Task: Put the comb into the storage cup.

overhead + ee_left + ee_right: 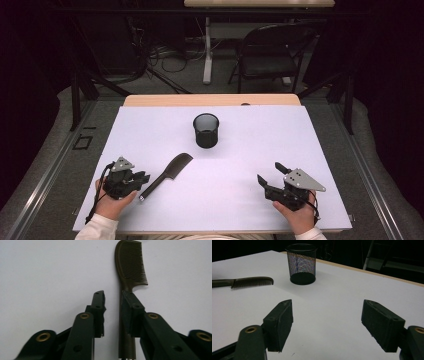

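My left tongs [112,302] straddle the comb [130,270] handle, narrow but not clamped; comb still on the tabletop [240,200], mesh cup [206,130] empty, right tongs [327,325] wide.

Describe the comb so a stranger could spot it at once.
On the white table, look near the front left corner, beside the left gripper. The comb lies flat and slanted, dark brown, long-handled and fine-toothed, unlike the upright black mesh cup farther back.
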{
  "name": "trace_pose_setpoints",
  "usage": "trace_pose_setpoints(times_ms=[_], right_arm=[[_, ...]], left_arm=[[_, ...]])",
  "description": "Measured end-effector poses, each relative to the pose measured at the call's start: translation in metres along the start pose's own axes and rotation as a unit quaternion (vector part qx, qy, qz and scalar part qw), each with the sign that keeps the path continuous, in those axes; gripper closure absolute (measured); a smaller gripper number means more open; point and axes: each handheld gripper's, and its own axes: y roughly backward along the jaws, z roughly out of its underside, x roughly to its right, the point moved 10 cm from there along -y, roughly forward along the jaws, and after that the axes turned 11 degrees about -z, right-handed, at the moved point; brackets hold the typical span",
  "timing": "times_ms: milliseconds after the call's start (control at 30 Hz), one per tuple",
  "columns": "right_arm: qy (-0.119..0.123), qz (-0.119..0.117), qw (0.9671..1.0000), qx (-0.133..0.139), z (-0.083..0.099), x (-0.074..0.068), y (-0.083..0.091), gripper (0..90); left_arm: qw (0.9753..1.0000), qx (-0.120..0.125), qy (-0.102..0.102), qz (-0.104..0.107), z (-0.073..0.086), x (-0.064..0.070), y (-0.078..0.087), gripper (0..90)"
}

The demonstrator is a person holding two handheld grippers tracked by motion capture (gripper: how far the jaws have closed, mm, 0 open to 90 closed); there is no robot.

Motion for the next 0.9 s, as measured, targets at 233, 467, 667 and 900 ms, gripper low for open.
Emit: trace_pose_setpoints(times_ms=[233, 467, 667, 900], right_arm=[[-0.006, 0.002, 1.0000, 0.001, 0.000, 0.001, 0.000, 25.3], [-0.006, 0.002, 1.0000, -0.001, 0.001, 0.003, -0.003, 25.2], [-0.005, 0.001, 1.0000, -0.001, 0.000, 0.002, -0.003, 25.3], [-0.005, -0.003, 1.0000, -0.001, 0.000, 0.002, -0.005, 25.3]], left_arm=[[0.9998, 0.018, 0.001, -0.001, -0.004, 0.002, 0.005, 56.3], [0.9993, 0.036, 0.009, 0.005, -0.009, -0.001, 0.007, 41.7], [0.9991, 0.039, 0.017, -0.002, -0.011, -0.005, 0.013, 28.6], [0.9990, 0.038, 0.024, -0.004, -0.012, -0.007, 0.018, 15.1]])
